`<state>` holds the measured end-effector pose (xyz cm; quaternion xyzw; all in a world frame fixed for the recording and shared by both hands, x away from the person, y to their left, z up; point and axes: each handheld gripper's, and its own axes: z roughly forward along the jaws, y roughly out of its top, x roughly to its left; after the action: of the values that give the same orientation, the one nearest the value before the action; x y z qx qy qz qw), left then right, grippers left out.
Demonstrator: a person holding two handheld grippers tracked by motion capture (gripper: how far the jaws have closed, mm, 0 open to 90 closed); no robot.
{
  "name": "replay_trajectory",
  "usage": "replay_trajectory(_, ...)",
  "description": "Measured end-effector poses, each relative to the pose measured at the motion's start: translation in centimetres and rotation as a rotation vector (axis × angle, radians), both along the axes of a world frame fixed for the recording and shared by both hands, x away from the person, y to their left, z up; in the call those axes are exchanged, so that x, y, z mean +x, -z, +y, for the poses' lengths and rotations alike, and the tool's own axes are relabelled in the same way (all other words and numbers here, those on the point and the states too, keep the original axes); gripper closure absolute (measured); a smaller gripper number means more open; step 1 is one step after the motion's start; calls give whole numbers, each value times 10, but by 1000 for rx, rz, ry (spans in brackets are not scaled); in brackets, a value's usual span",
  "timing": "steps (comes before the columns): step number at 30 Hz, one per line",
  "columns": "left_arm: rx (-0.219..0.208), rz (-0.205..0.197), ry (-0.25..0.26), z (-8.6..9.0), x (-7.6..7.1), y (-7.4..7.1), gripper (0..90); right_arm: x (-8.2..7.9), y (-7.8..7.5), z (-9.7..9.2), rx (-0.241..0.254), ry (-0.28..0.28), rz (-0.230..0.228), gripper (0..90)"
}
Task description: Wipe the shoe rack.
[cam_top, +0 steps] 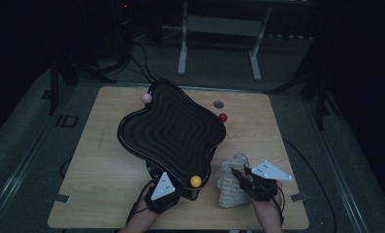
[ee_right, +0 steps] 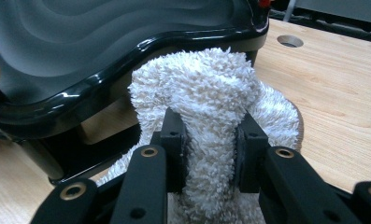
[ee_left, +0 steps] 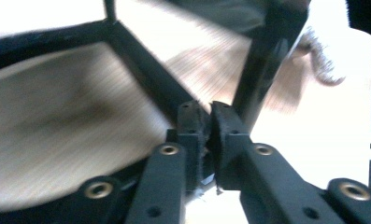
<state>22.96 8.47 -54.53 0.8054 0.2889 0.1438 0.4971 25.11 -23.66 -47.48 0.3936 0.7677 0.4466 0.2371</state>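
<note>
Your left gripper sits at the near edge of the table, tucked under the near corner of the black wavy tray, and in the left gripper view its jaws stand almost together with just a sliver of gap; the picture is blurred there, so you cannot tell whether the pads pinch the tray's stand or nothing at all. The tray is tilted, its far-left corner raised beside the pink ball, its near corner dipping towards you with the yellow ball resting on it, and the red ball just off its right edge. Now across to the right: your right gripper is clamped on the white fluffy cloth, and the right gripper view shows the pads squeezing a raised fold of it from both sides. That is the relation that counts: the cloth lies on the table just right of the tray's near corner, touching or nearly touching the rim, and the tray's surface lies up and to the left of it. The cloth's bunched length runs from you away towards the tray, in line with the jaws. By this reading the right hand is the one to carry the cloth up over the rim, and the yellow ball sits right in that path.
</note>
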Motion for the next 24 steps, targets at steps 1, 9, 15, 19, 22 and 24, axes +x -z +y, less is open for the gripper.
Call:
replay_trajectory(1, -6, 4, -17, 7, -2, 0, 774, -1, -1, 0, 4, -4, 5, 705)
replay_trajectory(9, -33, -8, -211, 79, 16, -2, 599, -16, -12, 2, 20, -36, -12, 705)
replay_trajectory(15, -66, -34, -290, 112, 59, 0, 532, -36, -26, 7, 51, -92, -24, 705)
replay_trajectory(19, -60, -68, -343, 120, 91, 1, 521, -51, -38, 19, 66, -163, -45, 705)
replay_trajectory(22, -81, -92, -361, 121, 111, 1, 505, -57, -50, 31, 93, -217, -74, 704)
replay_trajectory(24, -88, -97, -364, 120, 116, 0, 497, -58, -54, 36, 94, -231, -87, 704)
